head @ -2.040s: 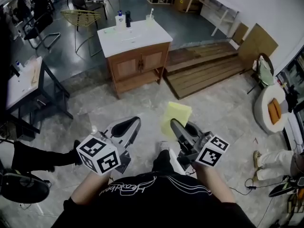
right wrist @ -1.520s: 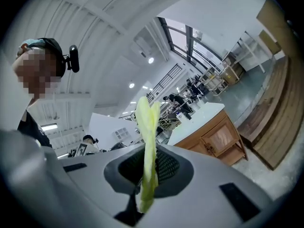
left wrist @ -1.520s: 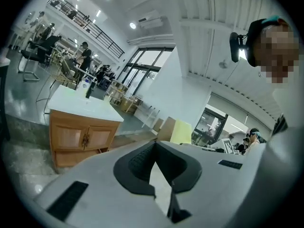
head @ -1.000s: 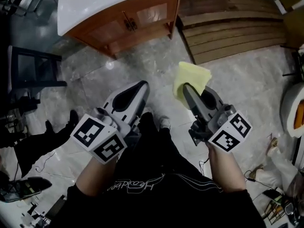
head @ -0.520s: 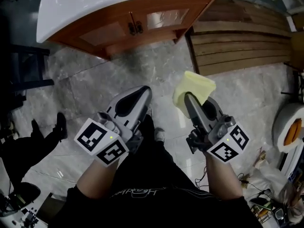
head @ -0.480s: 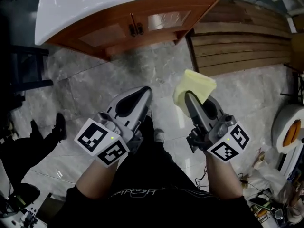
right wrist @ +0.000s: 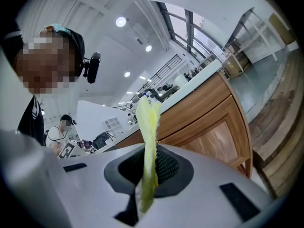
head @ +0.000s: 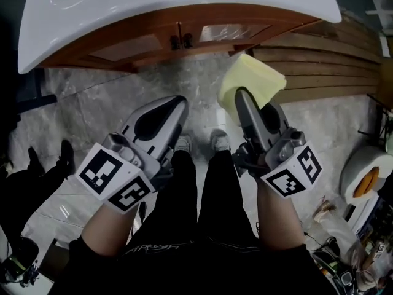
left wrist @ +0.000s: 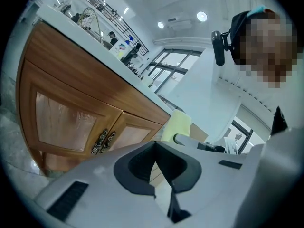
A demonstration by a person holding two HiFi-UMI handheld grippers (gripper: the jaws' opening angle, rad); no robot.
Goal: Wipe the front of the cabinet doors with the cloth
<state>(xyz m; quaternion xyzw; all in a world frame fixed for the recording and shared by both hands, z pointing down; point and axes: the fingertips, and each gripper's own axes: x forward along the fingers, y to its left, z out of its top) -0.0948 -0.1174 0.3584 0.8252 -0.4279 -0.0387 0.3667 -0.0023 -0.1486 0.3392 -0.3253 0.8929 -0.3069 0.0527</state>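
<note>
A: Head view, straight down over both tools. The right gripper point(head: 241, 96) is clamped on the cloth point(head: 253, 78), a pale yellow fold ballooning above its tips.

B: And the left gripper point(head: 178, 103)?

A: Tapered grey shell, nose aimed at the cabinet doors point(head: 147, 47). From up here its jaws read as one closed wedge. The white countertop point(head: 123, 5) overhangs, so only a strip of orange-brown wood shows beneath it.

B: Is the cloth on the doors?

A: It's near the right-hand door, in front of it. Contact can't be told from above, and the cloth's lower end is tucked behind the gripper.

B: Over to the left gripper view.

A: Jaws together, dark pads point(left wrist: 137, 167) meeting along a thin seam, nothing between them. Beyond them are framed wooden doors with glossy inset panels, and a pair of ornate metal handles point(left wrist: 104, 142) where the doors meet. The yellow cloth peeks up at the right, beside the other gripper's tip.

B: Right gripper view?

A: Jaws narrow, pinching the cloth edge-on. It's a thin, soft, crumpled strip standing upright out of ribbed pads point(right wrist: 167, 167). The wooden cabinet point(right wrist: 213, 127) sits behind and to the right, apart from the cloth, with much of it hidden by the gripper body.
</note>
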